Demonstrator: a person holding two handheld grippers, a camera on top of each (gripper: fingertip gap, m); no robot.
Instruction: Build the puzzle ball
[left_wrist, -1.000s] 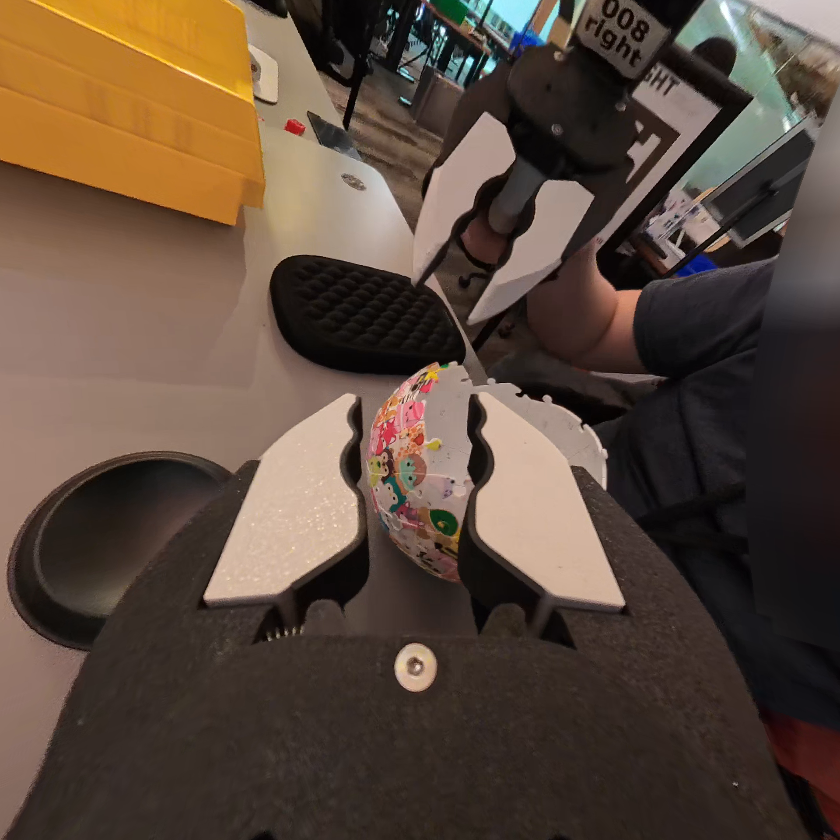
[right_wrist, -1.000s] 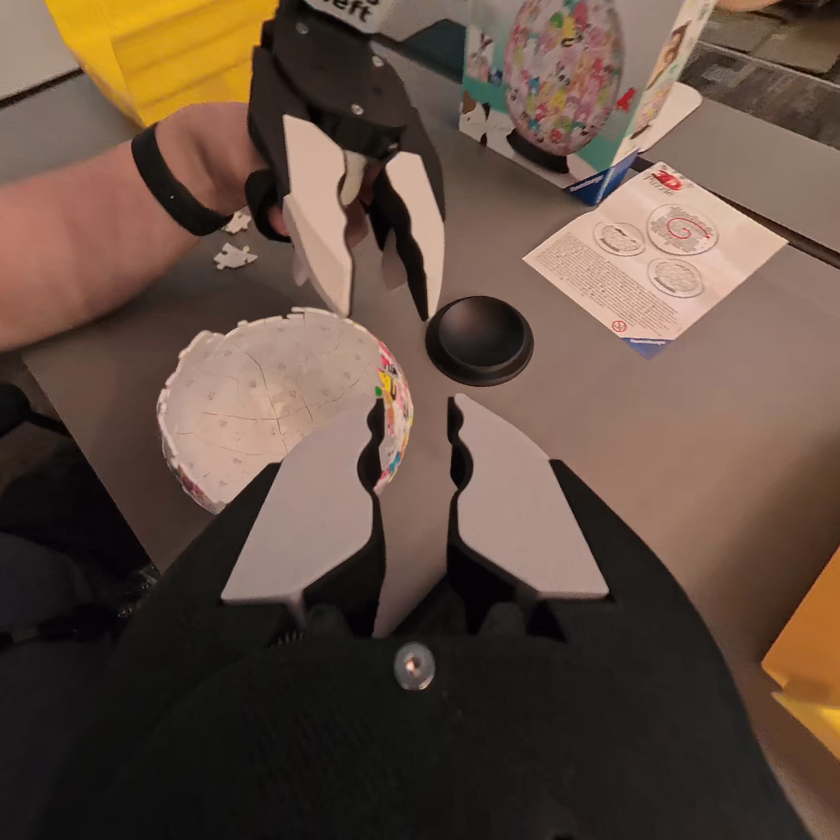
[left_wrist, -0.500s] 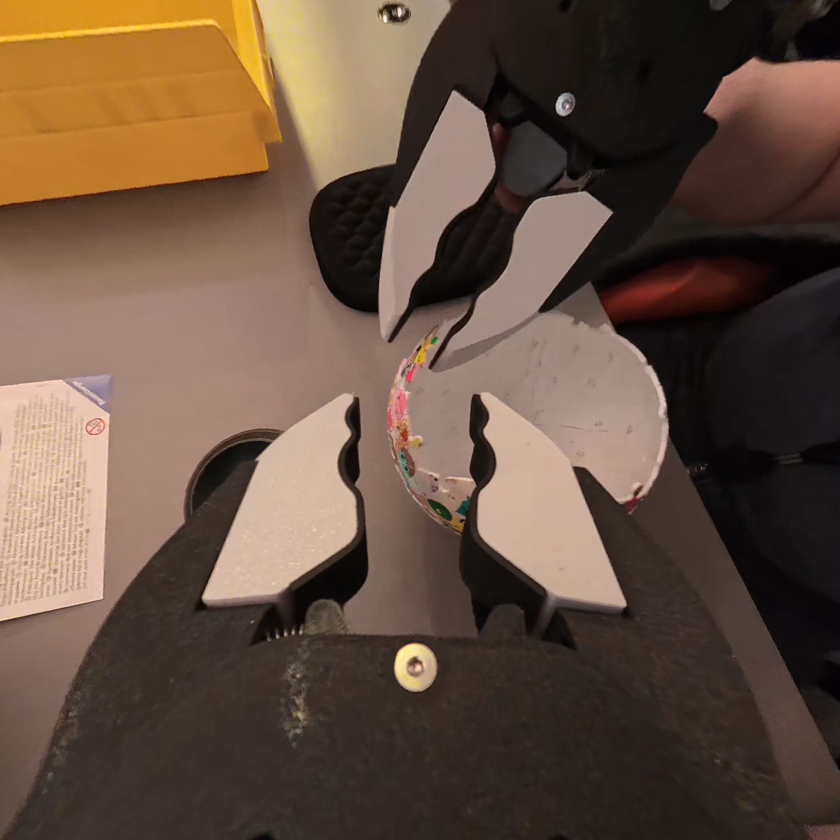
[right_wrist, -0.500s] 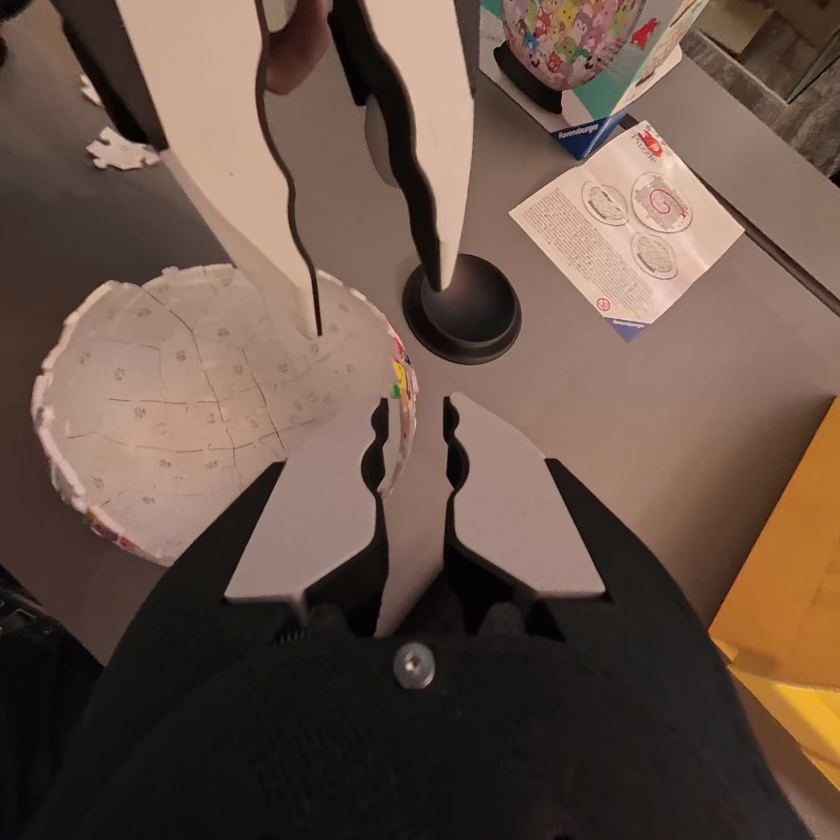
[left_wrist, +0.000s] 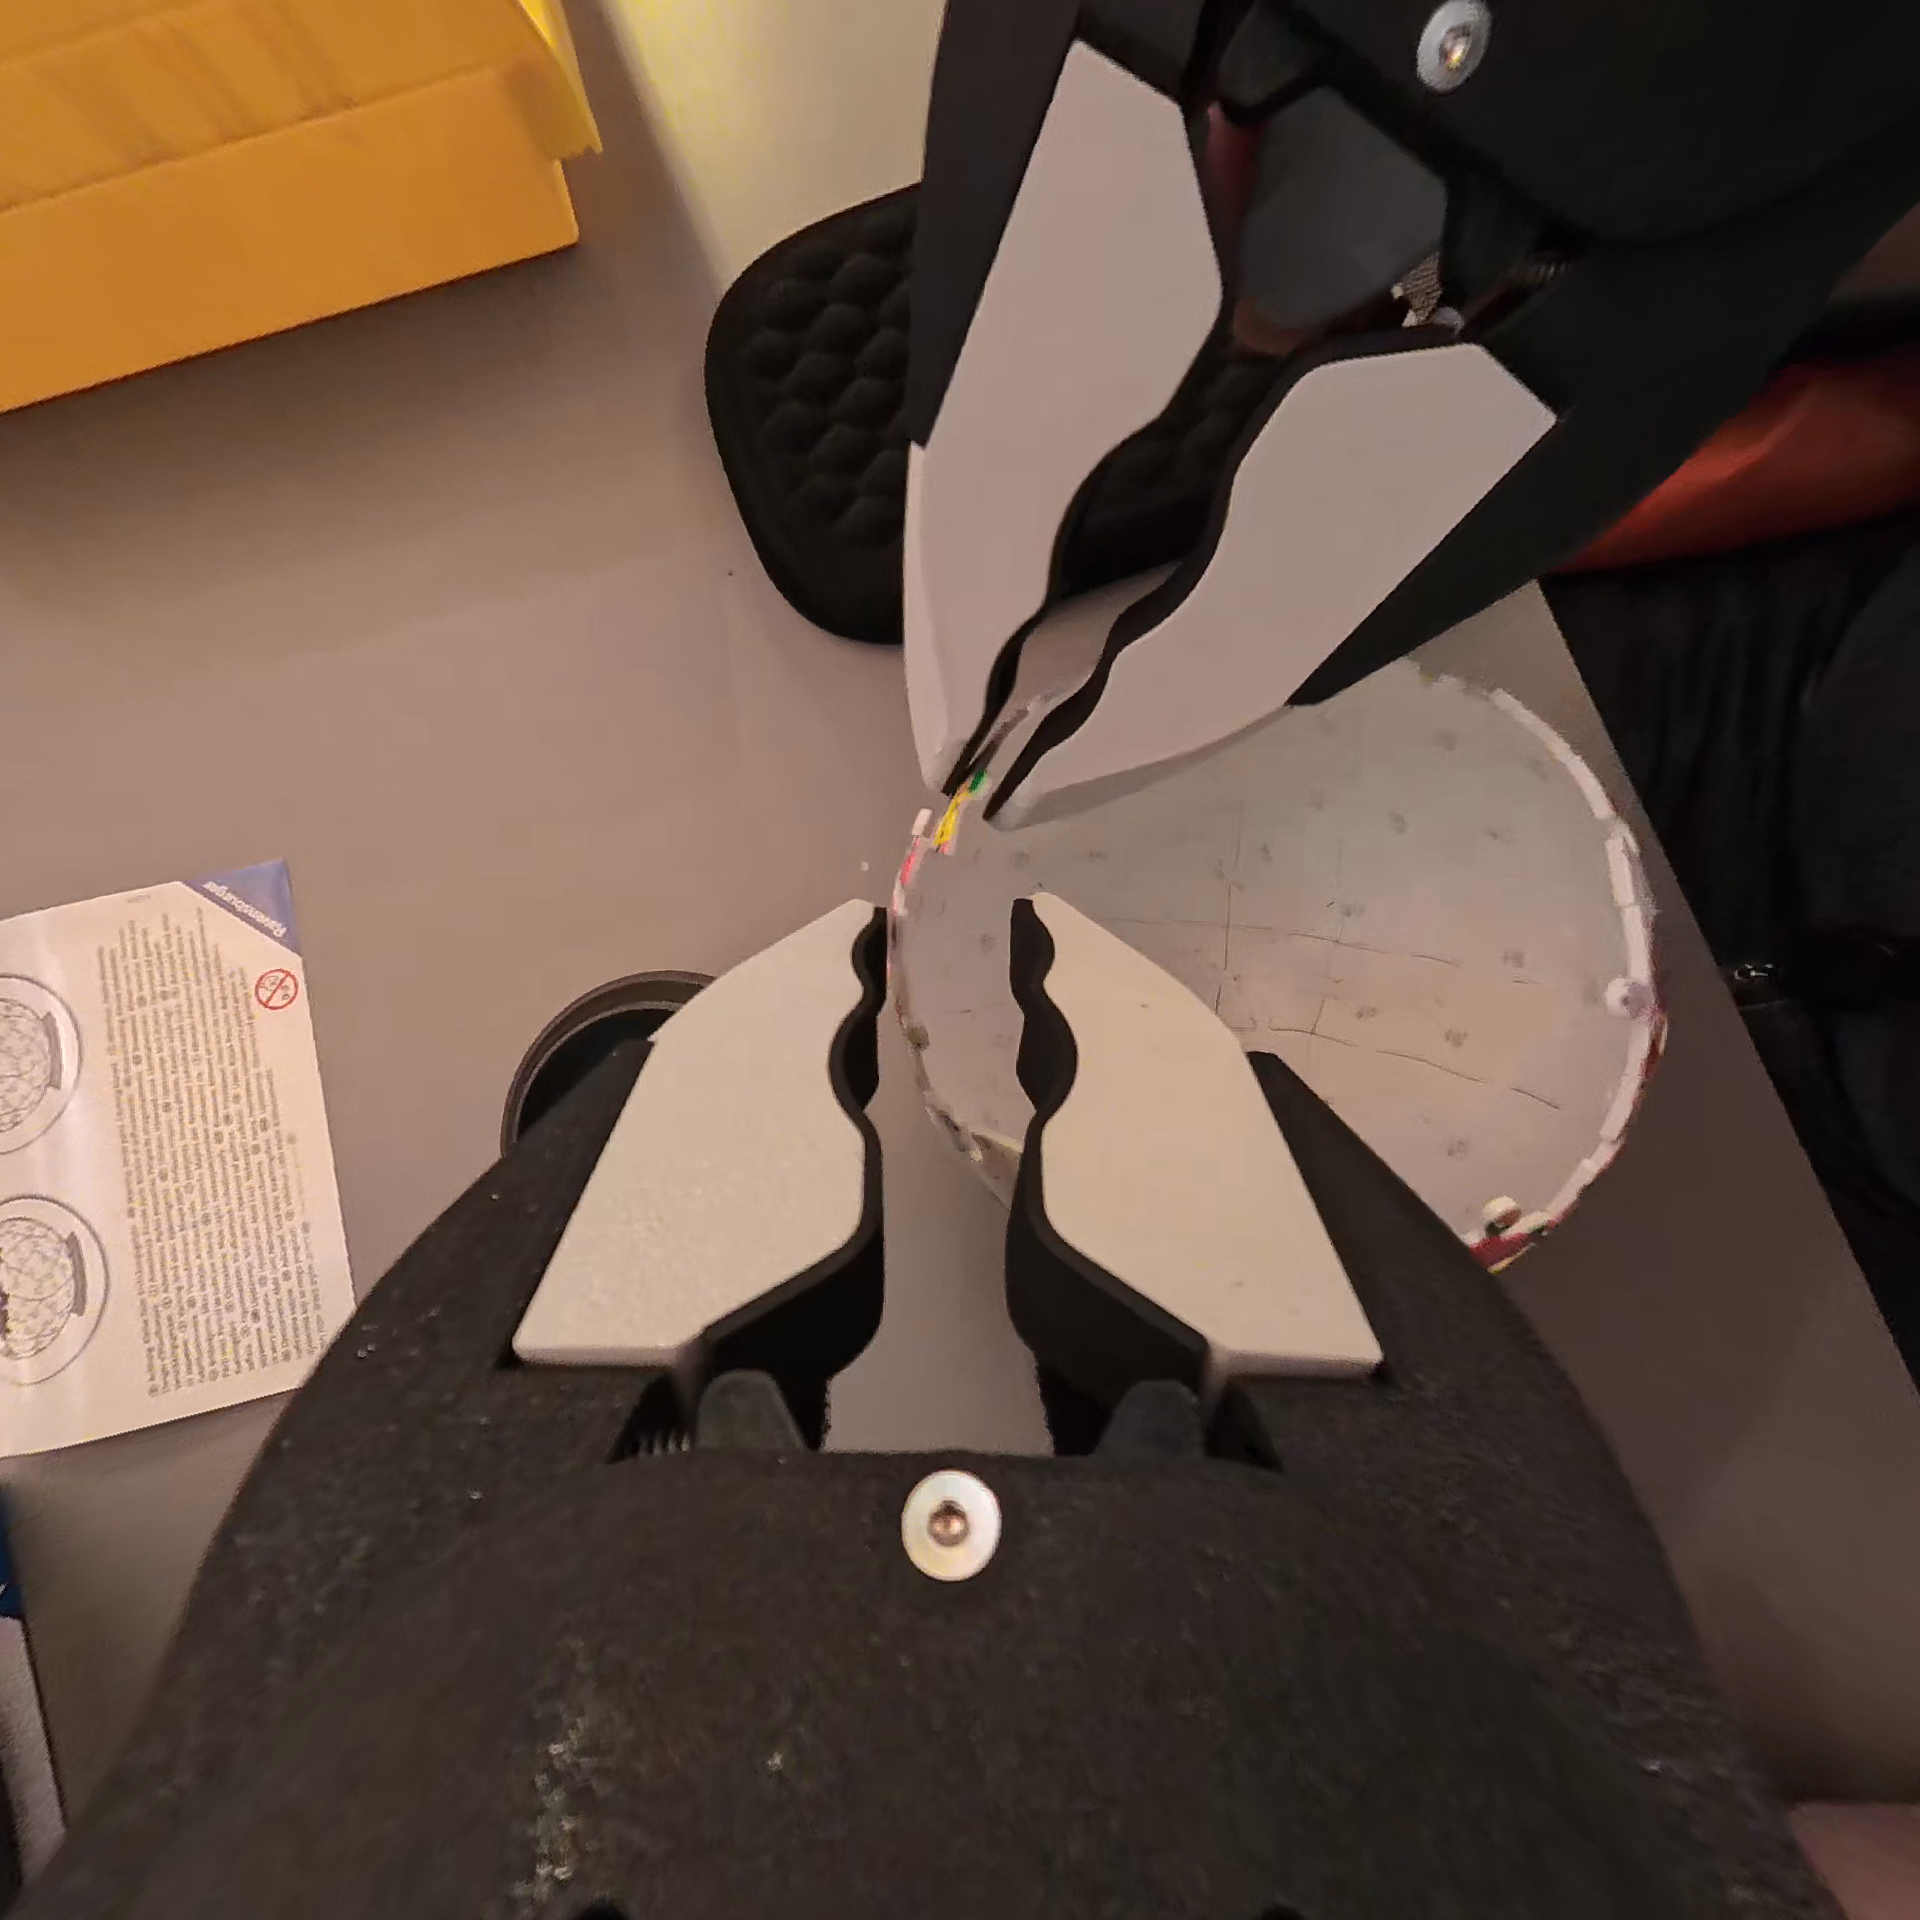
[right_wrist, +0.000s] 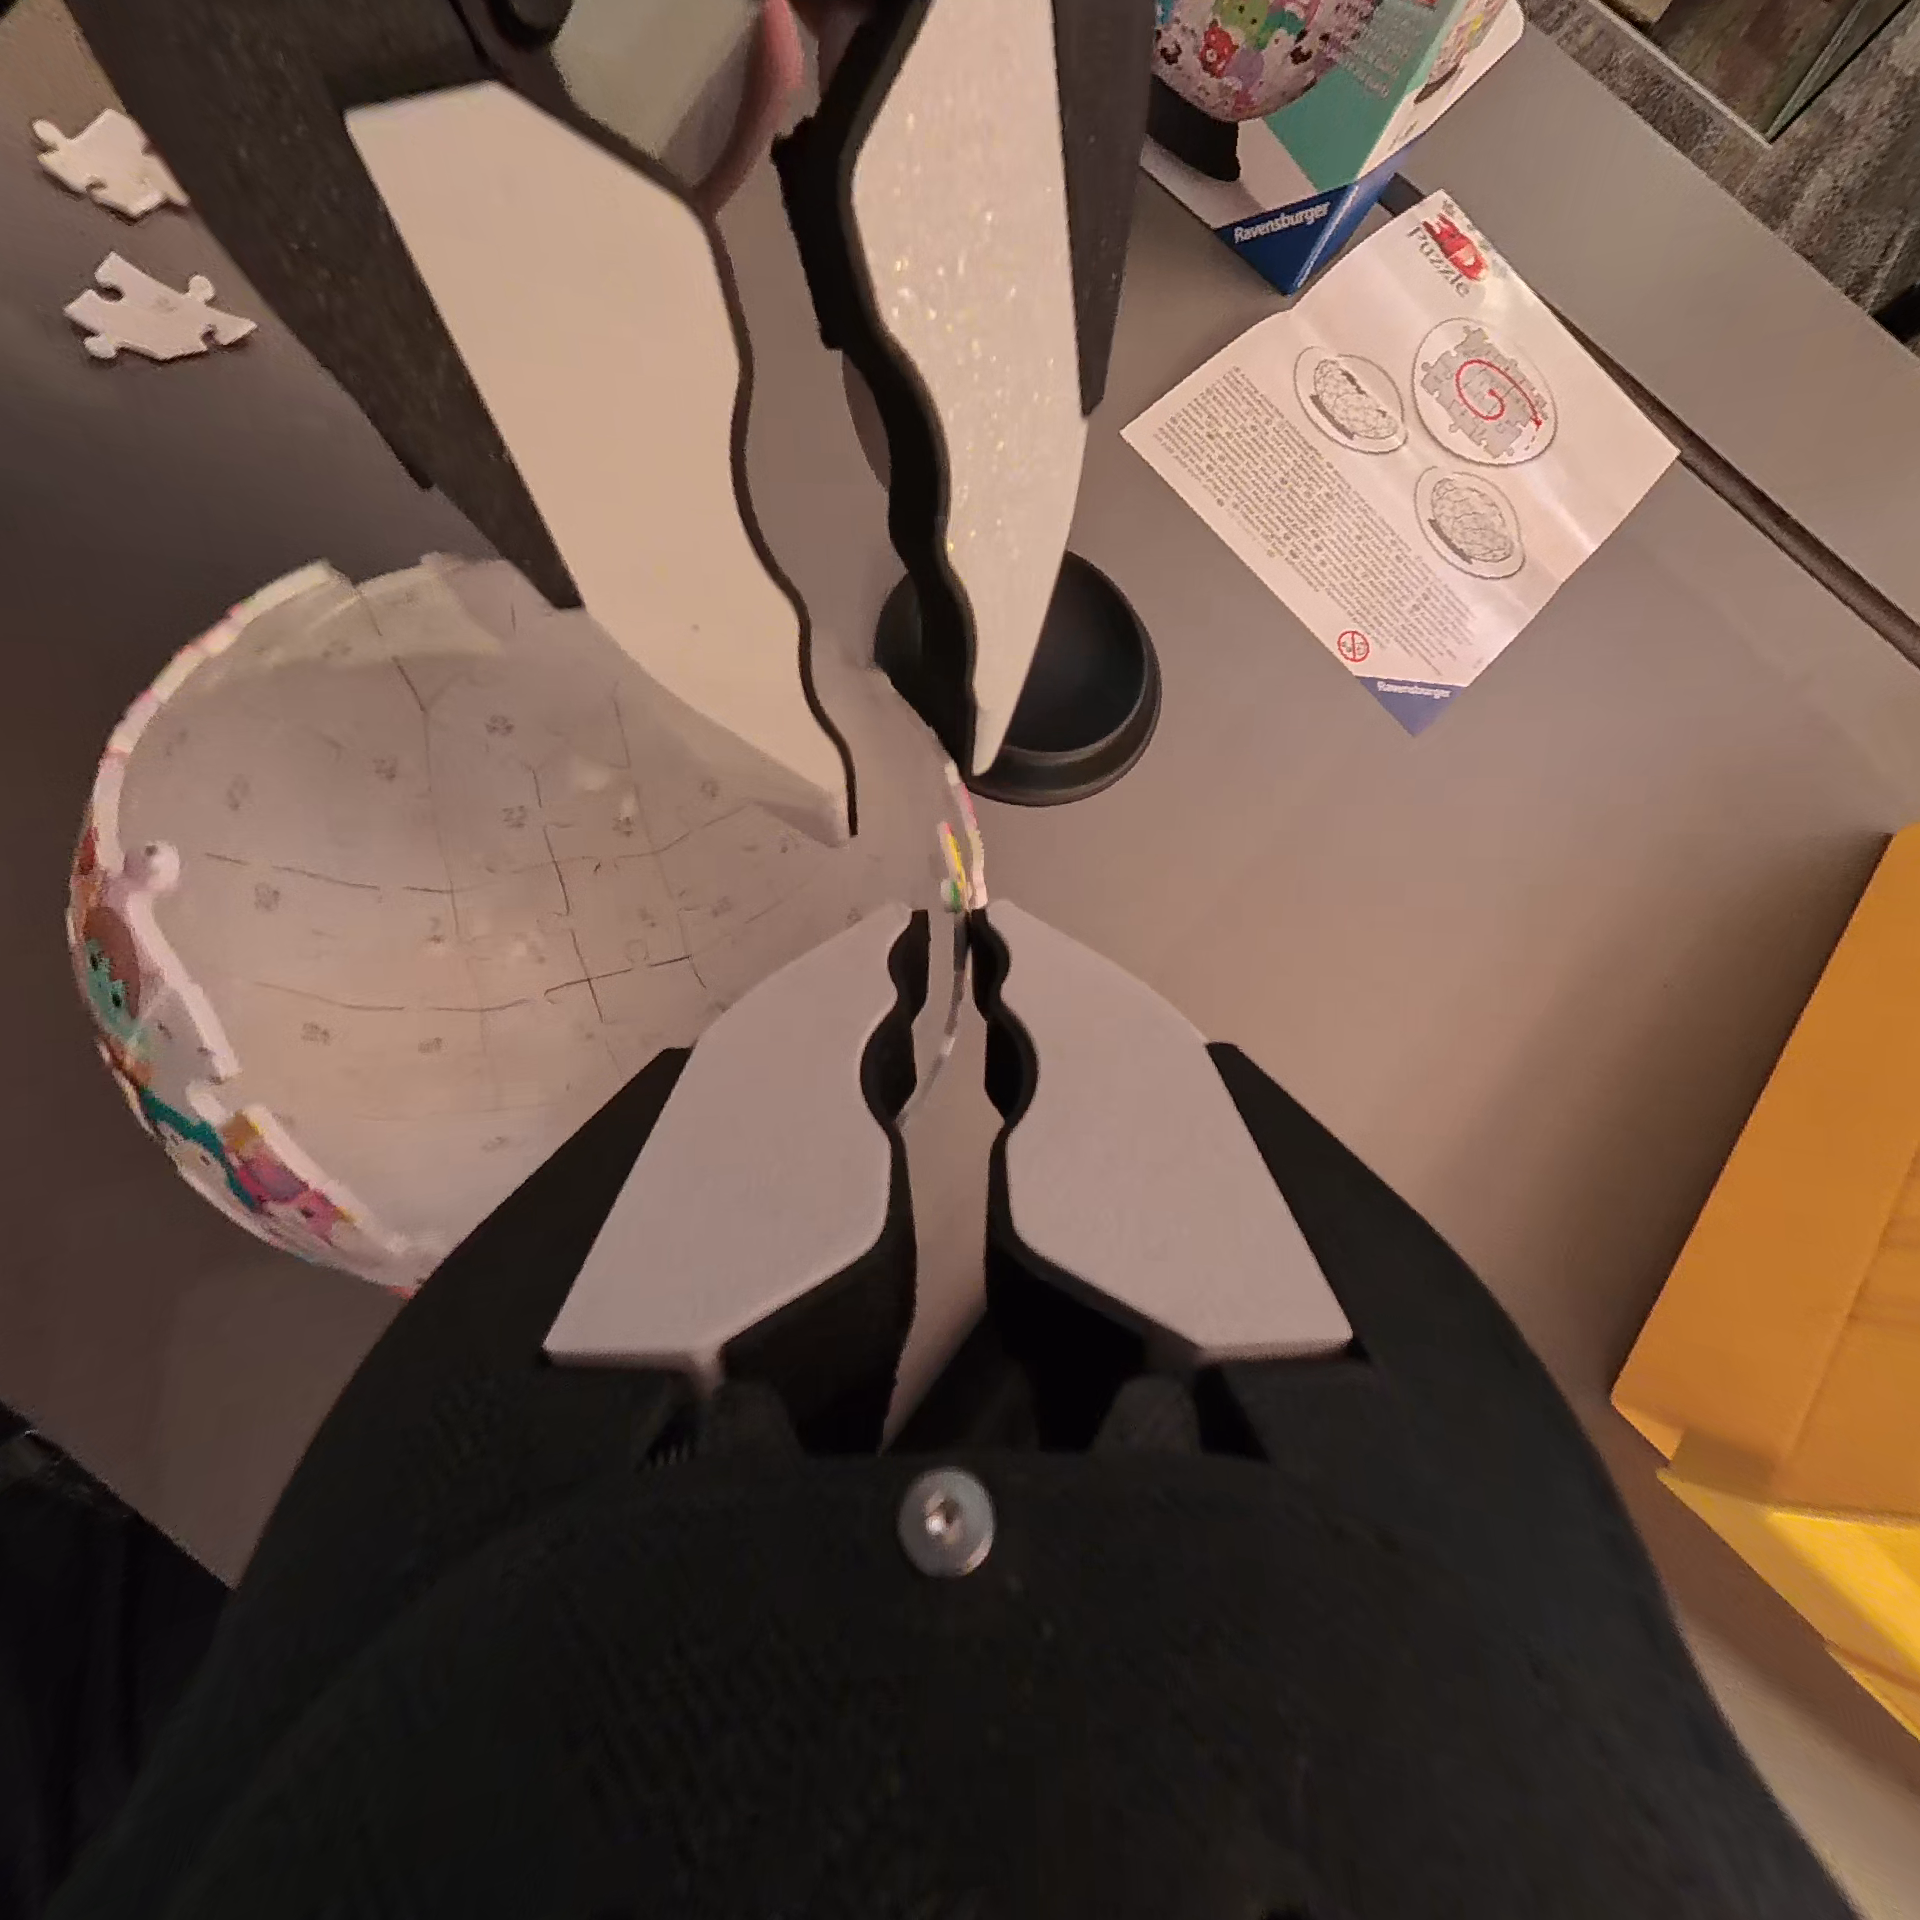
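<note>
We see the half-built puzzle ball (right_wrist: 436, 914) as a matt white shell inside with a glossy printed outside, resting on a smooth grey table (right_wrist: 1455, 987). Our gripper fingers (left_wrist: 717, 1164) look like speckled, matt pale plastic on rough black bodies, each with a shiny metal screw (left_wrist: 951, 1527). The instruction leaflet (right_wrist: 1403, 468) is slightly glossy paper, and the black pad (left_wrist: 821, 416) is dimpled foam.

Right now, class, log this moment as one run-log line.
stage: half shell on table | right hand-held gripper: shut on shell rim | left hand-held gripper: open, straddling rim | stand: empty
</note>
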